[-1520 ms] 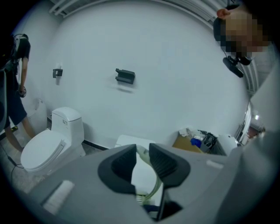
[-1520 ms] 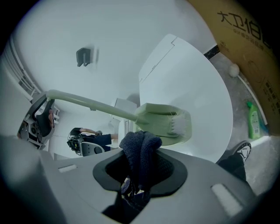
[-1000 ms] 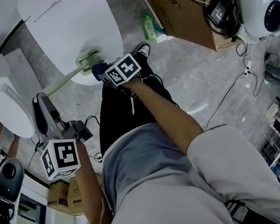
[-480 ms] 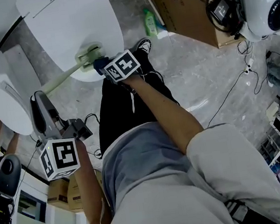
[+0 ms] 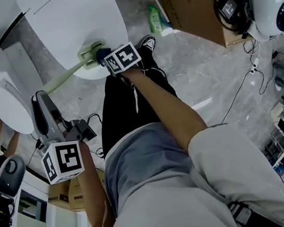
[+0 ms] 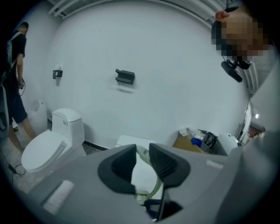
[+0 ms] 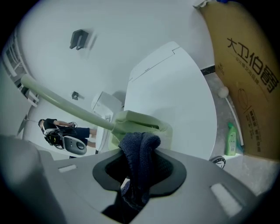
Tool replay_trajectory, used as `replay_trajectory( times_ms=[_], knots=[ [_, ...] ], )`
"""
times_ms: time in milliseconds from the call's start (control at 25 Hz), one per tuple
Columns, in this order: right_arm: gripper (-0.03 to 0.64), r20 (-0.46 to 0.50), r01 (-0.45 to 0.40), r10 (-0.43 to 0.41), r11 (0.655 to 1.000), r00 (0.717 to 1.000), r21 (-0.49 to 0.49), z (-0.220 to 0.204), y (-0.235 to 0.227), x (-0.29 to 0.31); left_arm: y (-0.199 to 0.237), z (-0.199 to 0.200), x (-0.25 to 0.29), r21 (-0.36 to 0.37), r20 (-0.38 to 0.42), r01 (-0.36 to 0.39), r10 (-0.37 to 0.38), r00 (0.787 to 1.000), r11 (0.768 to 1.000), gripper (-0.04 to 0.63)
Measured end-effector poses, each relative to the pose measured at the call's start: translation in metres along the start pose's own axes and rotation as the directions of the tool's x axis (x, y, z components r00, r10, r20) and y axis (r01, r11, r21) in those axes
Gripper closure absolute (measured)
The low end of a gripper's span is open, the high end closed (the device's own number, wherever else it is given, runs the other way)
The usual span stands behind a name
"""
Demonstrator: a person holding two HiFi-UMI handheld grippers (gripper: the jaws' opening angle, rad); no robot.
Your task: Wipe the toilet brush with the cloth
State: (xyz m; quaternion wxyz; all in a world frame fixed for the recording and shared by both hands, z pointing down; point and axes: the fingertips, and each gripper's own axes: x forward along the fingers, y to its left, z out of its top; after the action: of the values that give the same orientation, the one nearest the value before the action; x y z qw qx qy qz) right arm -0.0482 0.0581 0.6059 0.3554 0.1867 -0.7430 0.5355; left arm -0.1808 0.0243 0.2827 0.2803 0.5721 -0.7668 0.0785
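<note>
Left gripper clamps the toilet brush handle; pressed hard, the centre-frame cloth pinched in right gripper may slip off.

left claw — gripping toilet brush

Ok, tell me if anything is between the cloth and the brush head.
Nothing visible. The cloth in the right gripper lies right up against the head of the toilet brush.
</note>
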Motion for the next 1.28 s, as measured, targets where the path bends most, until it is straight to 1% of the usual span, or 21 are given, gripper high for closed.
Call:
replay_trajectory(
  times_ms=[80, 240, 320, 440, 560, 720, 1080, 1280],
  knots=[
    [0.514, 0.004, -0.004, 0.003, 1.0, 1.0, 0.025, 0.005, -0.002, 0.002, 0.001, -0.001, -0.002, 0.002, -0.002, 0.0, 0.0, 1.0, 1.0, 0.595],
    [0.512, 0.013, -0.008, 0.007, 0.994, 1.0, 0.107, 0.018, -0.004, 0.005, 0.001, -0.005, -0.009, 0.005, -0.003, 0.006, -0.006, 1.0, 1.0, 0.595],
    [0.511, 0.004, -0.001, 0.001, 0.992, 1.0, 0.123, 0.023, -0.004, 0.006, 0.002, -0.007, -0.011, 0.004, -0.004, 0.009, -0.009, 1.0, 1.0, 0.595],
    [0.511, 0.005, 0.007, -0.008, 0.995, 1.0, 0.097, 0.029, 0.0, 0.006, 0.002, -0.008, -0.012, 0.002, -0.004, 0.016, -0.016, 1.0, 1.0, 0.595],
    [0.509, 0.019, -0.001, -0.001, 0.997, 1.0, 0.074, 0.032, 0.006, 0.005, 0.003, -0.008, -0.012, -0.001, -0.001, 0.023, -0.023, 1.0, 1.0, 0.595],
    [0.509, 0.041, -0.019, 0.016, 0.997, 0.999, 0.072, 0.032, 0.014, 0.002, 0.003, -0.007, -0.012, -0.004, -0.003, 0.036, -0.036, 0.999, 0.999, 0.595],
    [0.509, 0.057, -0.04, 0.037, 0.997, 0.998, 0.065, 0.034, 0.025, -0.008, 0.004, -0.004, -0.011, -0.003, -0.006, 0.063, -0.063, 0.998, 0.998, 0.595],
    [0.509, 0.066, -0.063, 0.058, 0.995, 0.996, 0.073, 0.036, 0.029, -0.012, 0.004, -0.004, -0.011, 0.001, 0.011, 0.075, -0.075, 0.997, 0.997, 0.595]
  ],
)
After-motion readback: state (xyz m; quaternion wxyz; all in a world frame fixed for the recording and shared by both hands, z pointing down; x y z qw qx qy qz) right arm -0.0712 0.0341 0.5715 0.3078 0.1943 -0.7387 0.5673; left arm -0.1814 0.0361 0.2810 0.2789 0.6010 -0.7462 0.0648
